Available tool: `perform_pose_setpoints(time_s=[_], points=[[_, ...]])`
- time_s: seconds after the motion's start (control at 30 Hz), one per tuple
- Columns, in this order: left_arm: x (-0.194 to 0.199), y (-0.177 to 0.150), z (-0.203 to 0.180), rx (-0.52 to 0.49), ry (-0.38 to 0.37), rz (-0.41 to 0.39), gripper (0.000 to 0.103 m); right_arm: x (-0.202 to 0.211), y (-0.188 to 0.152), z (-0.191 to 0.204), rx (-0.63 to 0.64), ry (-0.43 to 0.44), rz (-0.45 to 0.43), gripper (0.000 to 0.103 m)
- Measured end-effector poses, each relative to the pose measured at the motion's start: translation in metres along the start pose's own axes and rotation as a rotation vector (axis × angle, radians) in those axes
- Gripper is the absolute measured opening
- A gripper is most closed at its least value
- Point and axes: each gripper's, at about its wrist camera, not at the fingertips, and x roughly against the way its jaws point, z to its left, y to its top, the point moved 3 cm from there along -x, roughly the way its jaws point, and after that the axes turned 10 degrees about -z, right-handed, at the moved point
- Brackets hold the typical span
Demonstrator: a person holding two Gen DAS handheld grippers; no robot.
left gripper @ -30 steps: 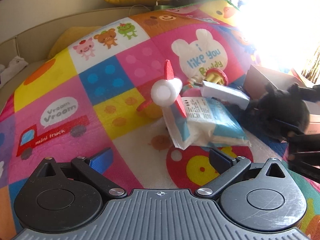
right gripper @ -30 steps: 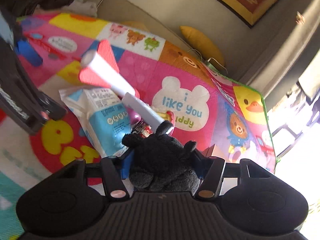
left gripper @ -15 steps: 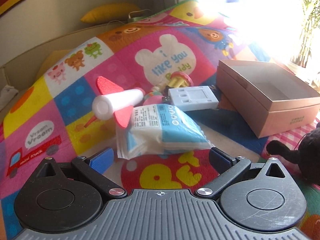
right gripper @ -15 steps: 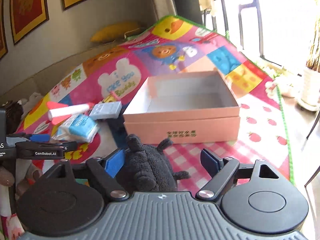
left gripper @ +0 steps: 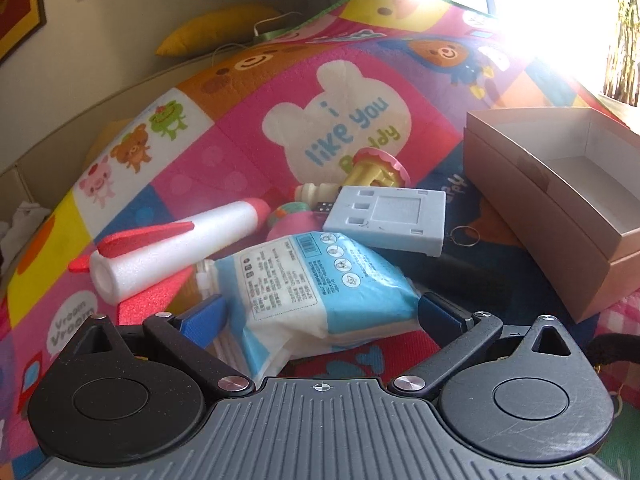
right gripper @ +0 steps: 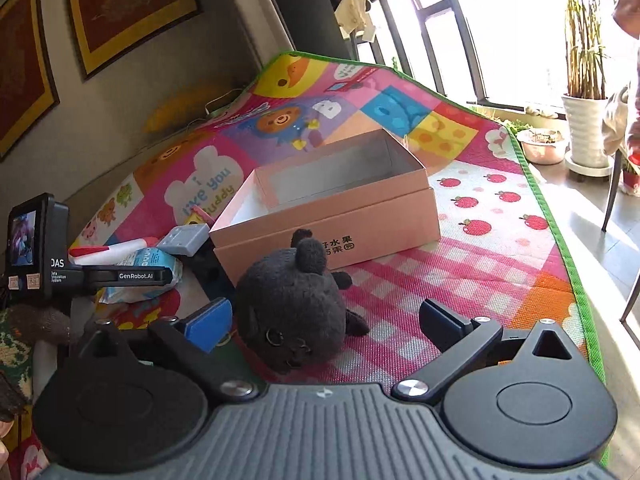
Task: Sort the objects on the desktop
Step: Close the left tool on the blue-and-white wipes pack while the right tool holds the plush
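The black plush toy (right gripper: 294,300) is seen lying on the checked part of the play mat (right gripper: 472,264), just in front of the pink cardboard box (right gripper: 332,216) and not inside it; the right gripper (right gripper: 326,320) has just been opening, and its jaws are now spread wide with the toy loose between them, the blue left pad close beside it and the other well clear. The box interior appears empty. The left gripper (left gripper: 320,312) is held open around the near end of the blue-and-white tissue pack (left gripper: 316,276), whose far end is overlapped by the grey device (left gripper: 388,216) and flanked by the foam rocket (left gripper: 176,248). For a clean pick, the jaws would best be closed squarely on the pack's near end, and it should be drawn out from under the device rather than lifted straight up, so the neighbours are not dragged along.
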Motion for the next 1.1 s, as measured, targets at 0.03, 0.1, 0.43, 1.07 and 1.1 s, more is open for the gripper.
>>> perform_pose_setpoints(time_s=[0.03, 0.1, 0.43, 1.07, 1.1], points=[[0.001, -0.001, 0.001, -0.003, -0.004, -0.001, 0.103, -0.001, -0.001, -0.002, -0.014, 0.000, -0.002, 0.101], [0.006, -0.002, 0.004, -0.007, -0.013, -0.005, 0.098, -0.003, -0.005, -0.005, -0.038, 0.004, -0.001, 0.101], [0.045, -0.015, 0.013, -0.041, -0.161, -0.020, 0.051, -0.003, -0.013, -0.020, -0.116, 0.008, 0.010, 0.103], [-0.010, -0.013, 0.017, -0.060, -0.184, -0.019, 0.073, -0.008, -0.016, -0.014, -0.070, 0.027, 0.038, 0.103], [-0.006, -0.014, 0.016, -0.064, -0.177, -0.021, 0.072, -0.008, -0.016, -0.014, -0.069, 0.027, 0.038, 0.103]])
